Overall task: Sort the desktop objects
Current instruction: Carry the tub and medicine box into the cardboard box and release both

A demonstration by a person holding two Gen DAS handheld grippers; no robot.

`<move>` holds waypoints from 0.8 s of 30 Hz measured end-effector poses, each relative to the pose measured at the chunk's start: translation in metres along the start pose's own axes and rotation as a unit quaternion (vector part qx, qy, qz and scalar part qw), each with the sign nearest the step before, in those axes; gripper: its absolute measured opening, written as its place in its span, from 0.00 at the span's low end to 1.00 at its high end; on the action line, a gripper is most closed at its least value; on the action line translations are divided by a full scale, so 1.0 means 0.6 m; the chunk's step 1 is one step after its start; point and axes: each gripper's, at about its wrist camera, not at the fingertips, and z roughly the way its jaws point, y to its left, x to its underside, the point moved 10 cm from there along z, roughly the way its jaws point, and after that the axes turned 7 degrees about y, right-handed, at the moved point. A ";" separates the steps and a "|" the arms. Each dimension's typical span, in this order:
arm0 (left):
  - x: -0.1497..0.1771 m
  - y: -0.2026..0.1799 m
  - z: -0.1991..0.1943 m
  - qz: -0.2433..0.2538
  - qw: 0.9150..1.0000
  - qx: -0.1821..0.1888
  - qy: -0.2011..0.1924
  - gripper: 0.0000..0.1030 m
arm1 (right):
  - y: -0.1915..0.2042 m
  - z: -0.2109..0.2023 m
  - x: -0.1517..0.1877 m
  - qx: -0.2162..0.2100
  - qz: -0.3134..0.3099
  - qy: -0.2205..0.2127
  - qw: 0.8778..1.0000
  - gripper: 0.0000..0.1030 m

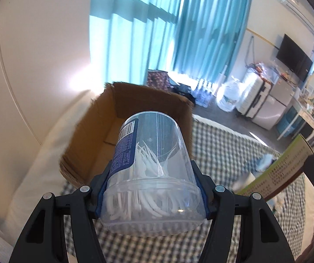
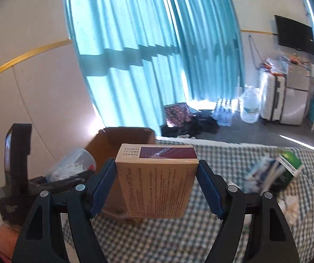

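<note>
Your left gripper (image 1: 151, 184) has its jaws clamped on a clear plastic jar (image 1: 151, 171), gripping it on both sides near the lid end. The jar lies tilted with its base pointing away from you, and it holds white floss picks (image 1: 148, 197) heaped loosely inside; a blue label with a barcode runs down its left side. Just past the jar is an open cardboard box (image 1: 104, 131), its flaps up and its brown interior showing, sitting on a bed covered with a checked blanket (image 1: 222, 144) beside a cream wall. The jar is held in the air in front of the box opening. Your right gripper (image 2: 157, 182) has its jaws closed on a tan carton (image 2: 157, 182) printed with fine text (too small to read), with a dark red panel on its far end. The carton is held flat between the blue pads (image 2: 103, 188), also above the checked blanket and in front of the same cardboard box. From the right wrist view you can see your left gripper and the jar off to the left, close beside the box. Farther right on the blanket lie a green box (image 2: 289, 162) and some blurred packets next to it. Behind the bed hang teal curtains (image 2: 135, 43), with suitcases, water bottles and a wall-mounted television toward the far right of the room.
</note>
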 end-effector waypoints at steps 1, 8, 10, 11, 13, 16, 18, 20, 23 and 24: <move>-0.008 0.009 0.006 -0.002 1.000 -0.005 0.001 0.63 | 0.017 0.012 -0.009 -0.005 -0.005 0.001 1.000 0.72; -0.034 0.060 0.067 -0.011 0.999 -0.037 0.016 0.63 | 0.101 0.108 -0.056 -0.041 -0.012 0.018 0.999 0.72; -0.033 0.070 0.088 -0.013 0.999 -0.039 0.027 0.63 | 0.115 0.133 -0.059 -0.045 -0.014 0.025 0.999 0.72; -0.032 0.075 0.096 -0.013 0.999 -0.039 0.031 0.63 | 0.121 0.144 -0.059 -0.045 -0.016 0.029 0.998 0.72; -0.028 0.076 0.113 -0.011 0.999 -0.038 0.037 0.63 | 0.128 0.167 -0.058 -0.041 -0.020 0.036 0.998 0.72; -0.021 0.068 0.132 -0.003 0.998 -0.040 0.056 0.72 | 0.126 0.190 -0.058 -0.051 -0.013 0.045 0.998 0.74; -0.018 0.070 0.134 0.002 0.996 -0.061 0.065 0.88 | 0.132 0.198 -0.064 -0.079 -0.003 0.044 0.996 0.86; -0.017 0.072 0.127 0.008 0.995 -0.075 0.060 0.89 | 0.127 0.193 -0.073 -0.079 0.010 0.038 0.996 0.90; -0.016 0.070 0.102 0.006 0.997 -0.066 0.048 0.92 | 0.120 0.168 -0.084 -0.086 0.019 0.028 0.996 0.91; -0.017 0.068 0.092 0.005 0.997 -0.065 0.042 0.92 | 0.112 0.155 -0.085 -0.082 0.022 0.021 0.996 0.91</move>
